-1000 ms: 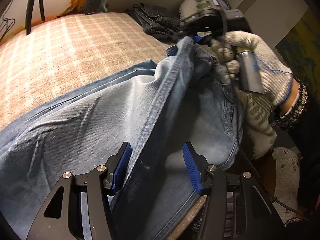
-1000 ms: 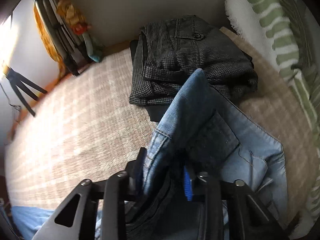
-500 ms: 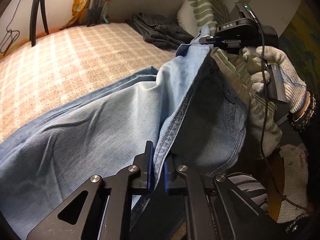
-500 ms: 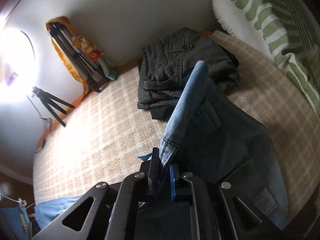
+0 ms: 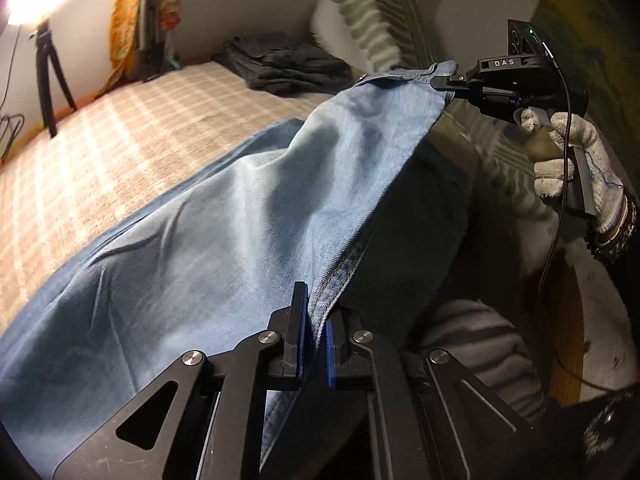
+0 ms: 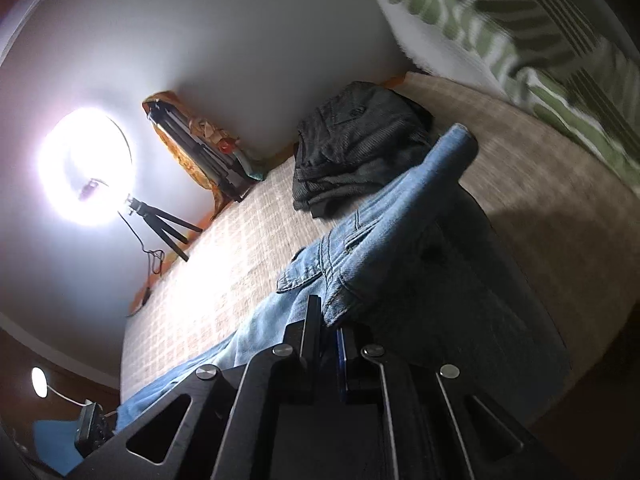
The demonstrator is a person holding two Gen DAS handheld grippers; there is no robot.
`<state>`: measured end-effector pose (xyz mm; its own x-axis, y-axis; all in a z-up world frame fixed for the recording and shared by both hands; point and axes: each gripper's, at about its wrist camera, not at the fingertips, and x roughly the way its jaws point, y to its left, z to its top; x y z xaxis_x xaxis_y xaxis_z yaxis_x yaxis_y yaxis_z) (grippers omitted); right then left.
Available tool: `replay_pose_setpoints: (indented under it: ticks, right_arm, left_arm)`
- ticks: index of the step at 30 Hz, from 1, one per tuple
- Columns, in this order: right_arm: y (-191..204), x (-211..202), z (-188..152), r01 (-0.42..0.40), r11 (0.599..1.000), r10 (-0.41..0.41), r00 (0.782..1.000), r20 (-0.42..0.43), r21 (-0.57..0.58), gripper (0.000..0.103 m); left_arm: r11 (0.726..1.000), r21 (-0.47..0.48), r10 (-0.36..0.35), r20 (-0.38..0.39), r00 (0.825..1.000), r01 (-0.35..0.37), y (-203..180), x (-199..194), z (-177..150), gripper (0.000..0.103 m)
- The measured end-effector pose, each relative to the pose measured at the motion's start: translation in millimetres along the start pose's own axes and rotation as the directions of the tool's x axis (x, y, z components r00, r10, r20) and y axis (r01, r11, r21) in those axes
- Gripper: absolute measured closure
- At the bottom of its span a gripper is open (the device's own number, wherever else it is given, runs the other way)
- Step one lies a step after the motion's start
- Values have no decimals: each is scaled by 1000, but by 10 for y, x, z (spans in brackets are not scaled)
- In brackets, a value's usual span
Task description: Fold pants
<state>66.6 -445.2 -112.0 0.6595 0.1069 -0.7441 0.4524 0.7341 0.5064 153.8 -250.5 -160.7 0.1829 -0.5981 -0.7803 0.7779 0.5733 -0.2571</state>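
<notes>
Light blue jeans (image 5: 240,216) lie across a checked beige bed cover (image 5: 132,128), their near edge lifted off it. My left gripper (image 5: 314,344) is shut on the seam of that edge at the bottom of the left wrist view. Further right in the same view, my right gripper (image 5: 442,84), held by a gloved hand (image 5: 576,168), is shut on the waistband corner and holds it high. In the right wrist view my right gripper (image 6: 328,344) pinches the waistband of the jeans (image 6: 360,248), which hang taut from it over the bed.
A pile of dark folded trousers (image 6: 356,148) sits at the far end of the bed (image 6: 532,184). A green-striped pillow (image 6: 520,32) leans at the right. A ring light (image 6: 86,168) on a tripod stands beyond the bed's left side.
Both grippers have shut on the jeans. The right one has lifted the waistband up and to the right, pulling the cloth taut; the left has risen a little with the seam.
</notes>
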Motion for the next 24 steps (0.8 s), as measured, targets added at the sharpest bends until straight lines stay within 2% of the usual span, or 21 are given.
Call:
replay_pose_setpoints:
  ticks: [8, 15, 20, 24]
  right_arm:
    - [-401, -265, -536, -60, 990, 57, 998, 31, 124, 99]
    - [-790, -216, -967, -52, 971, 50, 999, 15, 234, 99]
    - [-963, -208, -1121, -62, 955, 59, 998, 18, 289, 100]
    - [-1017, -230, -1188, -60, 957, 55, 998, 25, 285, 100]
  left_arm:
    - [1000, 21, -15, -33, 999, 16, -99, -83, -103, 97]
    - [999, 49, -17, -74, 997, 21, -193, -10, -179, 97]
    - [998, 64, -21, -91, 996, 27, -240, 21, -222, 97]
    - [998, 61, -28, -100, 995, 35, -247, 45, -226, 97]
